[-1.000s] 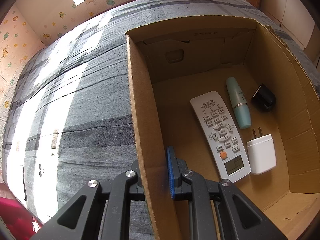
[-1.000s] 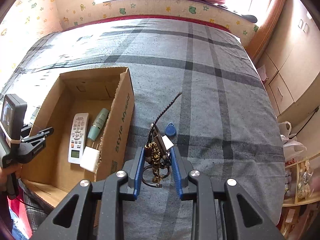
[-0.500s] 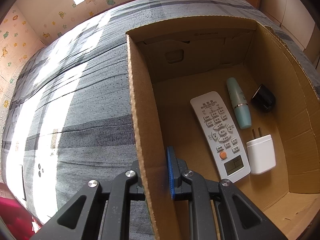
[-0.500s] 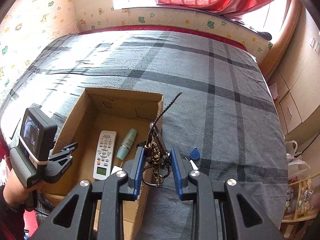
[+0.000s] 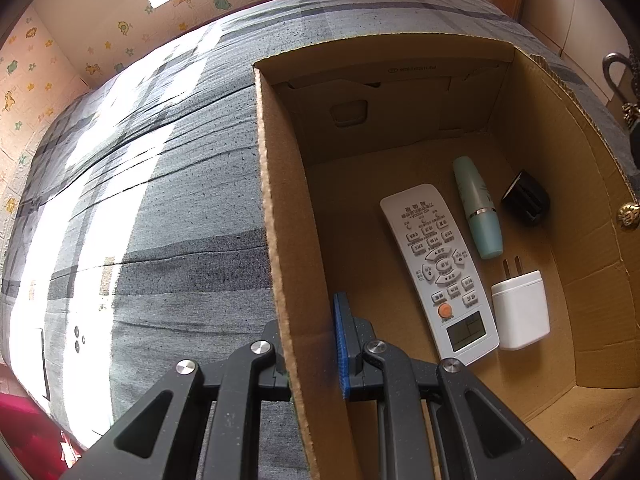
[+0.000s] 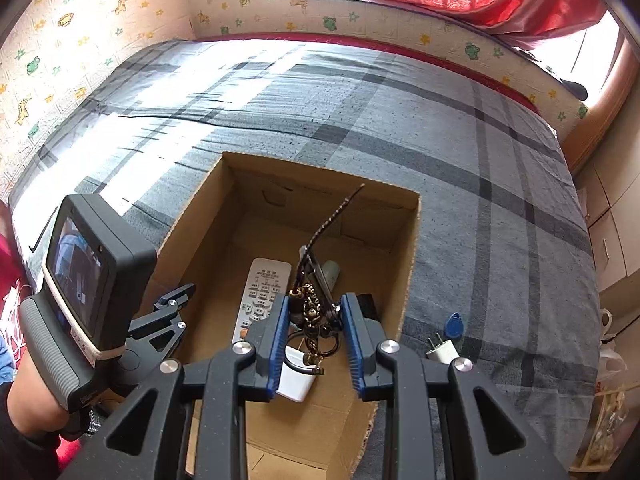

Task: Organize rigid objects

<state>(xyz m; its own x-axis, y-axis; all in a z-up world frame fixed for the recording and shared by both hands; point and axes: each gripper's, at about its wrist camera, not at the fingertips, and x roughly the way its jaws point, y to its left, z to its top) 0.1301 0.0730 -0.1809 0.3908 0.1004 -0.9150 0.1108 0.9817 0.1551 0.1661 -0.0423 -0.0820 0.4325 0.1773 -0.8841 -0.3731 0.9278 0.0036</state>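
Keychain held above the cardboard box.

The keychain point(image 6: 310, 312) is clamped by the right gripper point(image 6: 315, 330) over the cardboard box point(image 6: 410, 264); the box wall point(image 5: 280, 240) is pinched by the left gripper point(image 5: 310, 354).

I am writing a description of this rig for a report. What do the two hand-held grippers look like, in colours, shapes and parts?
Both are matte black plastic with angular linkage arms and round silver pivot bolts. The fingers carry ribbed blue pads. The right gripper shows this clearly. Seen from there, the left gripper has a grey ribbed handle and a small screen unit, banded in white. Its own view shows one blue pad.
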